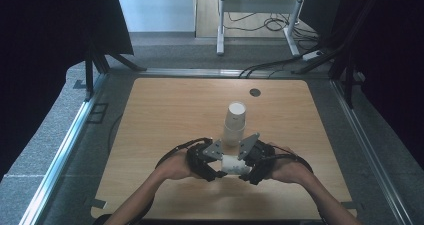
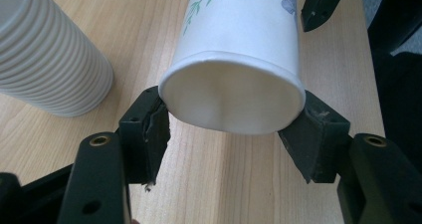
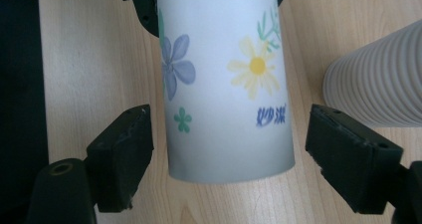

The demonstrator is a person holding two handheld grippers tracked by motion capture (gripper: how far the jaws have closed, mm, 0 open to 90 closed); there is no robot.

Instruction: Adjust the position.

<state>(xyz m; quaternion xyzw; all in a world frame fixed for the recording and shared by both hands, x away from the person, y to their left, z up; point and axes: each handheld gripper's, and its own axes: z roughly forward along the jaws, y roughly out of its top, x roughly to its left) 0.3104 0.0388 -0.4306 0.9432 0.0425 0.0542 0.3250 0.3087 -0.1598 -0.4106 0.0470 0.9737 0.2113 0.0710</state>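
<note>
A: Where's the flowered paper cup (image 1: 234, 164) right now?

B: On its side, held above the counter (image 1: 165, 110) near the front edge, between the two claws. The stack of white cups (image 1: 234, 122) stands upright just behind it.

A: Who has it?

B: The left claw (image 2: 231, 134) does. In the left gripper view its pads (image 2: 149, 134) press on the open rim from both sides, and the rim looks squashed slightly oval. The right claw (image 3: 221, 154) sits around the base end with its jaws parted; in the right gripper view there's counter showing on either side between each pad and the cup wall, so it isn't gripping.

A: How will the cup behave?

B: Light and thin-walled, I'd judge. The rolled rim is the stiffest part of the mouth, yet it already gives under pressure. The base, with its disc inside, should resist squeezing better. The printed wall seems smooth, maybe a little slick, though I can't tell that from these views.

A: So the best hold?

B: Low on the wall by the base, gently.
</note>
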